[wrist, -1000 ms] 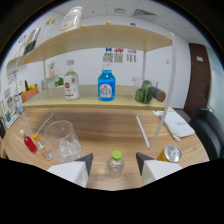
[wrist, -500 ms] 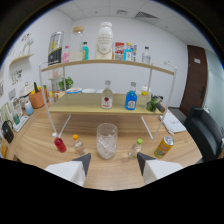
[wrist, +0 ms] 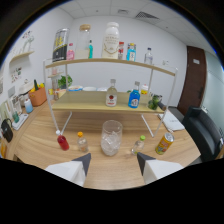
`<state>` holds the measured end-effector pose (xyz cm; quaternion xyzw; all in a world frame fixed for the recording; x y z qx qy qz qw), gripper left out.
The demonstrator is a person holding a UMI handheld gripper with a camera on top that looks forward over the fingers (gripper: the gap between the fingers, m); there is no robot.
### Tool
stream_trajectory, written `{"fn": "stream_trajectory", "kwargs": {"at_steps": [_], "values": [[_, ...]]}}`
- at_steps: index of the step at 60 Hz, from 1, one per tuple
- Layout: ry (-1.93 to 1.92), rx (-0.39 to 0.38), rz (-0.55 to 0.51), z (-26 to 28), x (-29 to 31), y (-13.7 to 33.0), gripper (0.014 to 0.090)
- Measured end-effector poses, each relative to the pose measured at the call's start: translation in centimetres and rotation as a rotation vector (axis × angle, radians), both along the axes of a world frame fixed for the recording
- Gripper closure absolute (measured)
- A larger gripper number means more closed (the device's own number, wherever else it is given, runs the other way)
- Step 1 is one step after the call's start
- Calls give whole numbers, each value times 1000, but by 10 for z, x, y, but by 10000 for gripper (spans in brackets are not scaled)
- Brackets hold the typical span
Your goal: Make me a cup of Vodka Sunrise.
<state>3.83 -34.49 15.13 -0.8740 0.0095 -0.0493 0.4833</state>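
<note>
A clear glass cup [wrist: 111, 137] with ice stands on the wooden table [wrist: 45, 142], just ahead of my fingers. My gripper [wrist: 113, 162] is open with nothing between its white fingers [wrist: 75, 167]. Left of the cup stand a small red bottle [wrist: 63, 142] and a small orange-capped bottle [wrist: 82, 142]. Right of it are a small green-capped bottle [wrist: 138, 144] and a yellow can [wrist: 163, 142]. On the lower shelf [wrist: 90, 106] beyond the cup stand a clear bottle with a red label [wrist: 112, 94] and a blue bottle [wrist: 133, 96].
The top shelf [wrist: 110, 62] carries several bottles and a large white jug [wrist: 111, 40]. A plant pot [wrist: 37, 94] and clutter sit at the left. A black chair [wrist: 202, 132] and a dark door [wrist: 196, 75] are at the right.
The view has pulled back and risen. The cup and small bottles now sit farther ahead of the fingers, and the top shelf shows in full.
</note>
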Motion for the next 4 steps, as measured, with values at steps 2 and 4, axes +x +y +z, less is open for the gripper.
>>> {"fn": "stream_trajectory", "kwargs": {"at_steps": [2,4], "values": [[0,-1,0,0,-1,1,186],[3,1,-1,1,-1,1,184]]}}
